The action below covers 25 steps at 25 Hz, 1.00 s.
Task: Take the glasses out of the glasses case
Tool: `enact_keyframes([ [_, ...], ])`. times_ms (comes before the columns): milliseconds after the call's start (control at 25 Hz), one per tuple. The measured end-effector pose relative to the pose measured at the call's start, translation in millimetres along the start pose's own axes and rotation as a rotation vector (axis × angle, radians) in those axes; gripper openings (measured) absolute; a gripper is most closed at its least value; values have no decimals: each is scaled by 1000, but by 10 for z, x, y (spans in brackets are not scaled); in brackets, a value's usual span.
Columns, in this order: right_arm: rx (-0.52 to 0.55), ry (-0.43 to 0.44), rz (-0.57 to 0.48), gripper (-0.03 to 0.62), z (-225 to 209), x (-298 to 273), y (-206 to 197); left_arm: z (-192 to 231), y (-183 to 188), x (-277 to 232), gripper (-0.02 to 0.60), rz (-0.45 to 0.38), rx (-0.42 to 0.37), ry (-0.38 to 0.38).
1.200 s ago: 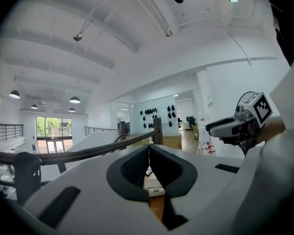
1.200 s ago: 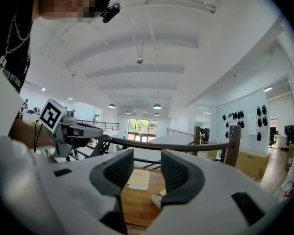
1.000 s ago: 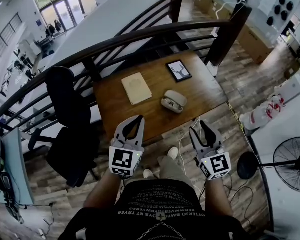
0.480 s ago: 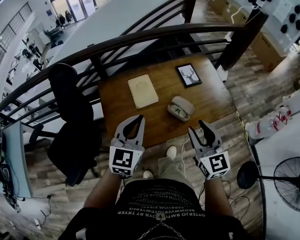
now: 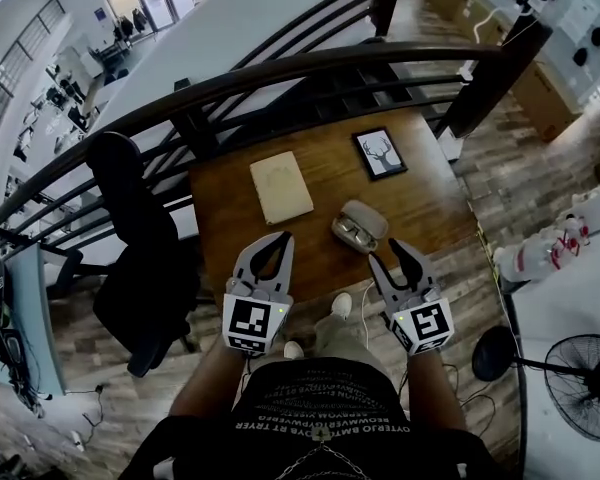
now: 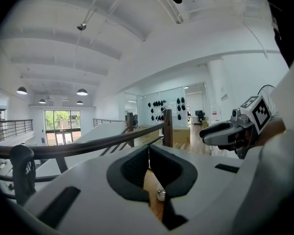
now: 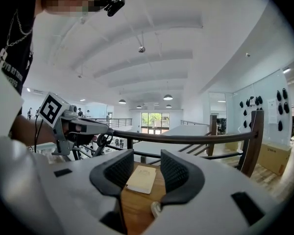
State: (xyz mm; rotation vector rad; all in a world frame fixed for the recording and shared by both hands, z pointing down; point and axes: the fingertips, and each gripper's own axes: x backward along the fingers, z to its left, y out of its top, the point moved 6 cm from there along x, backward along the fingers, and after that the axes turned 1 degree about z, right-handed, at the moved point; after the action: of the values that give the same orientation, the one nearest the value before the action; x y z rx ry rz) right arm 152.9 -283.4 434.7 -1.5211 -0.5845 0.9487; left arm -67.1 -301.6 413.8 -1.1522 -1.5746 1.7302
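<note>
The left forearm (image 5: 202, 380) and right forearm (image 5: 427, 380) reached forward side by side; the left gripper (image 5: 279, 241) pointed ahead, its jaws closed tip to tip on nothing; the right gripper (image 5: 386, 258) pointed likewise, level with it, its jaws parted and empty.

Table (image 5: 225, 218): brown wood grain
Notebook (image 5: 281, 187): plain cream
Glasses case (image 5: 360, 227): pale grey-beige
Picture frame (image 5: 379, 154): black border, white picture, dark deer
Chair (image 5: 145, 288): black
Left gripper (image 5: 277, 240): pale grey, black-and-white square marker
Right gripper (image 5: 392, 258): same
</note>
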Motion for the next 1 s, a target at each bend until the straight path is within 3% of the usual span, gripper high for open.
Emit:
enact_keyframes([
  [1000,-90,80,167,158,-771,-774,-755,58,-255,-1013,29,92,39,10],
])
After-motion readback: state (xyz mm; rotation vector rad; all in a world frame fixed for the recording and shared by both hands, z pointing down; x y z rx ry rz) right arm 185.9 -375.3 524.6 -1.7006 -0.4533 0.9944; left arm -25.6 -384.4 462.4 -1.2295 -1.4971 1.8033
